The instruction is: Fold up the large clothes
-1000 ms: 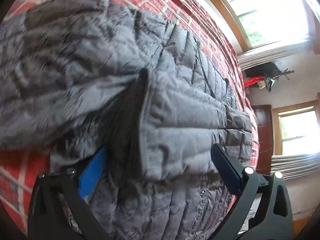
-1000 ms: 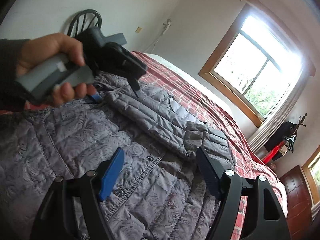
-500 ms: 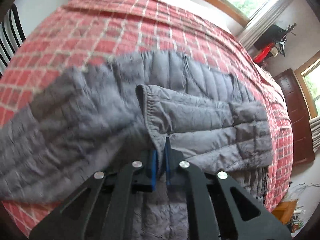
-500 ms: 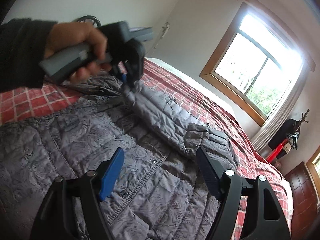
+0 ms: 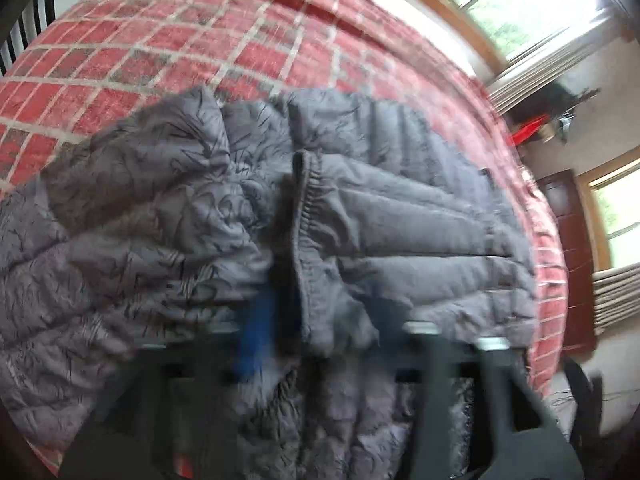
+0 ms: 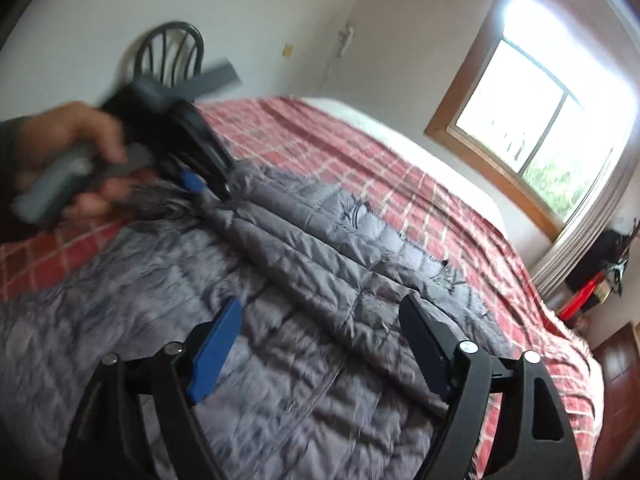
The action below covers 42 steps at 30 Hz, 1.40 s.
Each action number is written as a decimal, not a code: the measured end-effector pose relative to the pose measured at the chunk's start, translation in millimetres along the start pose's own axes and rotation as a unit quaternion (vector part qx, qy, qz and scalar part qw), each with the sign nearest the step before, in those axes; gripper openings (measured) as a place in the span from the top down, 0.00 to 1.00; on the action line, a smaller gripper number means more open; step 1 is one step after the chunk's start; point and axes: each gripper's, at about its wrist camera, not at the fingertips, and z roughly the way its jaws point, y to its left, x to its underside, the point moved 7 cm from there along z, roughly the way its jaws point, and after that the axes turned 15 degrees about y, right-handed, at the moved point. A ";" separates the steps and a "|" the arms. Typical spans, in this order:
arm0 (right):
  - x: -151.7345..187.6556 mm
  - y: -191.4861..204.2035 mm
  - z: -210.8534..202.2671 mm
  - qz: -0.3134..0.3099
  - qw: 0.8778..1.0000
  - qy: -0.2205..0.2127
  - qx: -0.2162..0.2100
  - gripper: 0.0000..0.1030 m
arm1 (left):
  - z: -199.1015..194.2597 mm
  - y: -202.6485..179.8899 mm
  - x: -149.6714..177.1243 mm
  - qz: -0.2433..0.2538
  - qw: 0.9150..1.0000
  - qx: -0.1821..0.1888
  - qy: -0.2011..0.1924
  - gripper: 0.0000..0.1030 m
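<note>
Jacket (image 6: pixel 304 264) on bed (image 6: pixel 400 168) — right tongs (image 6: pixel 320 344) spread wide above it.

Your jacket (image 6: pixel 304 280) lies spread on the bed (image 6: pixel 400 168), its sleeve (image 5: pixel 400 232) folded across the body toward the window (image 6: pixel 536 120) side. Your left claw (image 5: pixel 320 320) sits at the sleeve's cuff (image 5: pixel 304 216), fingers on either side of it. Your right claw (image 6: pixel 320 344) hangs over the jacket's near part. Behind the bed's far-left corner, against the wall, stands a chair (image 6: pixel 168 52).
</note>
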 end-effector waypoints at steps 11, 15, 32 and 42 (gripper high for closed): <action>-20.6 104.1 29.1 -0.119 0.992 0.033 -0.036 0.22 | -103.3 117.3 116.3 -0.082 0.989 -0.049 -0.110 0.11; -41.2 155.2 -8.7 -0.158 0.985 -0.020 -0.059 0.22 | -156.2 206.4 169.7 -0.177 0.970 -0.070 -0.150 0.11; -58.0 257.0 -32.6 -0.209 0.968 -0.043 -0.132 0.42 | -181.4 320.5 193.4 -0.299 0.929 -0.065 -0.207 0.48; -54.0 254.0 -46.6 -0.203 0.969 -0.052 -0.129 0.42 | -211.7 315.2 192.6 -0.276 0.929 -0.086 -0.231 0.95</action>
